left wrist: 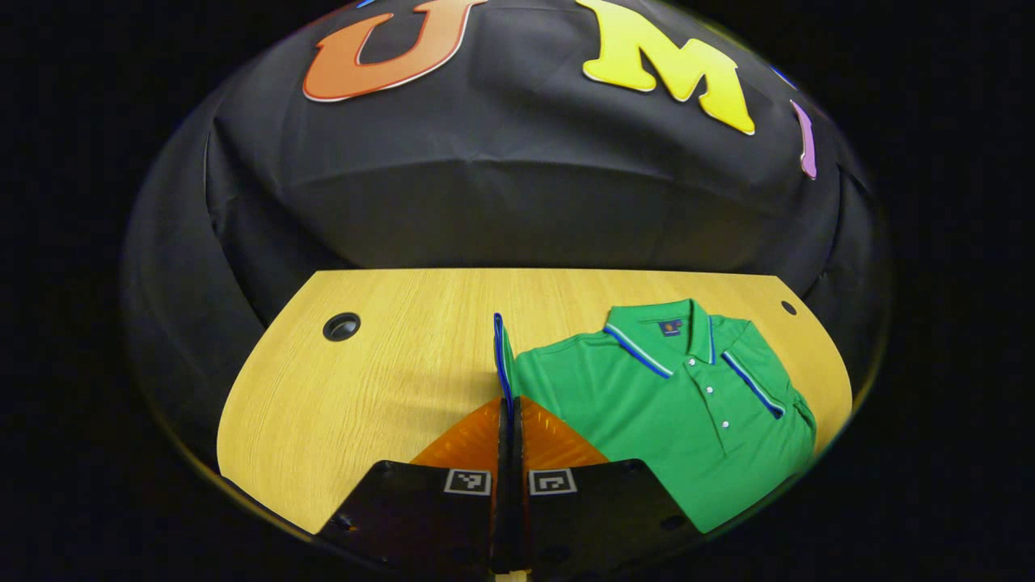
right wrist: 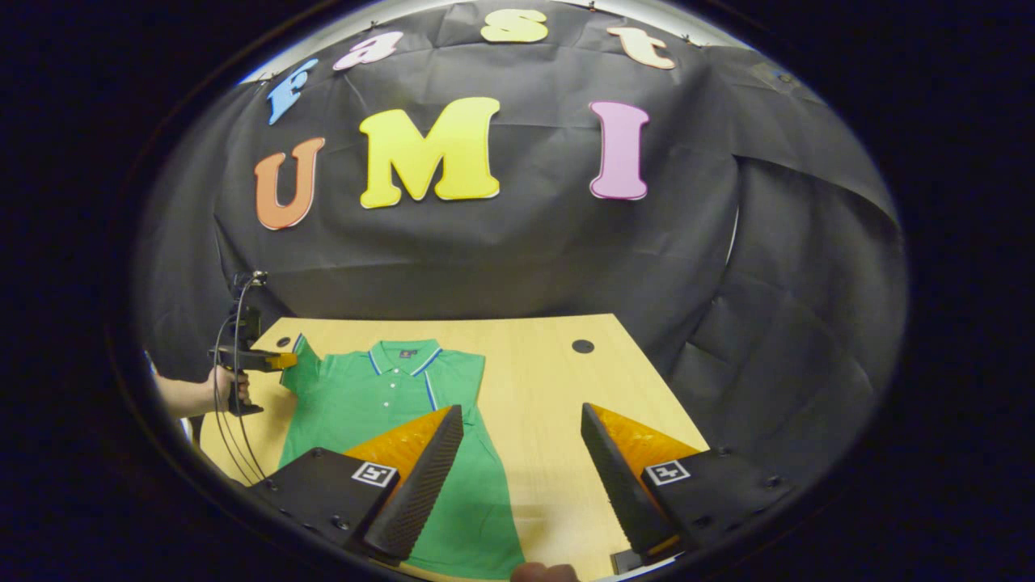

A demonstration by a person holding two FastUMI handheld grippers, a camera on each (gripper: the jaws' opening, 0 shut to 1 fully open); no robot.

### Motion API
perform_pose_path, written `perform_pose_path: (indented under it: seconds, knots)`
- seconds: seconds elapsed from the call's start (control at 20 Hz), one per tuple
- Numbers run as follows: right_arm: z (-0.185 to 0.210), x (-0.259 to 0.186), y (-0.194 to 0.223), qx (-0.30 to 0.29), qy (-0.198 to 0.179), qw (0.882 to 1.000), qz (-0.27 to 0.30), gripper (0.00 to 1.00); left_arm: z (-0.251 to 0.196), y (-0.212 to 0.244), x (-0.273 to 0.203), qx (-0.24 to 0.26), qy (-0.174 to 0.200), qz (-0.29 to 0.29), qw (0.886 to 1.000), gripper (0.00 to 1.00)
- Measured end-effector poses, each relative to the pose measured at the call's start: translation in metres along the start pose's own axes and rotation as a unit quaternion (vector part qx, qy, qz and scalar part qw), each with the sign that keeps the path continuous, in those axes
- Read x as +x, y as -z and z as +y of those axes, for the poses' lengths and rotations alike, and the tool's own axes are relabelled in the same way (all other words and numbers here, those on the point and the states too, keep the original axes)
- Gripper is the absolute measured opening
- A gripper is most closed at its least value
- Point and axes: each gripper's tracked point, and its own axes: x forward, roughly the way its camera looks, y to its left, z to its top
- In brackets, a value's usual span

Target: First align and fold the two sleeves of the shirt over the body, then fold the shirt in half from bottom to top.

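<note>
Left gripper [left wrist: 509,404] pinched the shirt [left wrist: 687,412] sleeve [left wrist: 503,356] edge-up off the table [left wrist: 388,380]; right gripper [right wrist: 521,420] hung with jaws spread.

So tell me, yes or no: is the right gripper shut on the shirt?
No: the right gripper is wide open above the table, beside the shirt.

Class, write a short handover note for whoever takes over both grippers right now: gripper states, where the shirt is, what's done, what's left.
Left gripper: shut on the sleeve, lifted off the table.
Right gripper: open, holding nothing, over the shirt's other edge.
Green shirt: flat, collar towards the wall.
Done: that sleeve gripped; the other looks tucked in.
Left: lay the sleeve over the body, then fold bottom to top.
</note>
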Motion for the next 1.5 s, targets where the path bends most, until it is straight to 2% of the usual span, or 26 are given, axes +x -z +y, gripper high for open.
perform_pose_path:
  seconds: [0.15,0.2,0.25,0.4,0.5,0.6,0.65,0.7,0.85,0.9,0.95,1.0,1.25,1.3,1.5]
  knots:
    - [-0.012,-0.008,-0.001,0.012,0.008,1.0,-0.008,0.95,-0.032,-0.01,-0.006,0.008,0.013,-0.001,1.0,0.03]
    - [-0.014,-0.01,0.0,0.016,0.011,1.0,-0.01,0.92,-0.043,-0.012,-0.007,0.009,0.018,-0.001,1.0,0.03]
    - [-0.018,-0.014,-0.001,0.02,0.013,1.0,-0.012,0.95,-0.055,-0.013,-0.006,0.011,0.022,0.0,1.0,0.03]
    - [-0.026,-0.022,0.001,0.03,0.022,0.999,-0.018,0.95,-0.086,-0.013,-0.003,0.013,0.035,0.001,0.999,0.03]
    - [-0.031,-0.027,0.003,0.037,0.026,0.999,-0.02,0.95,-0.112,-0.011,-0.003,0.003,0.062,0.004,0.998,0.04]
    - [-0.032,-0.034,0.008,0.037,0.028,0.999,-0.022,0.95,-0.128,-0.003,-0.001,0.013,0.074,0.012,0.997,0.11]
    - [-0.031,-0.034,0.009,0.037,0.027,0.999,-0.022,0.95,-0.13,-0.003,-0.006,0.023,0.074,0.012,0.997,0.28]
    - [-0.03,-0.034,0.01,0.037,0.026,0.999,-0.021,0.95,-0.132,-0.001,-0.01,0.031,0.075,0.008,0.997,0.32]
    - [-0.018,-0.032,0.01,0.033,0.014,0.999,-0.022,0.95,-0.132,0.0,-0.031,0.041,0.067,0.001,0.997,1.0]
    - [-0.013,-0.032,0.01,0.027,0.007,0.999,-0.024,0.92,-0.132,-0.002,-0.042,0.04,0.066,-0.004,0.997,1.0]
    - [-0.007,-0.031,0.011,0.021,-0.001,1.0,-0.024,0.95,-0.131,-0.004,-0.054,0.036,0.064,-0.01,0.997,1.0]
    - [-0.001,-0.03,0.011,0.015,-0.009,1.0,-0.023,0.92,-0.129,-0.005,-0.066,0.03,0.064,-0.015,0.997,1.0]
    - [0.024,-0.022,0.011,-0.021,-0.052,0.998,-0.022,0.92,-0.111,0.0,-0.135,-0.005,0.054,-0.036,0.998,1.0]
    - [0.027,-0.02,0.014,-0.032,-0.06,0.998,-0.019,0.95,-0.106,0.005,-0.149,-0.01,0.052,-0.037,0.998,1.0]
    - [0.038,-0.017,0.033,-0.062,-0.097,0.993,0.0,0.92,-0.075,0.041,-0.194,0.011,0.022,-0.026,0.999,1.0]
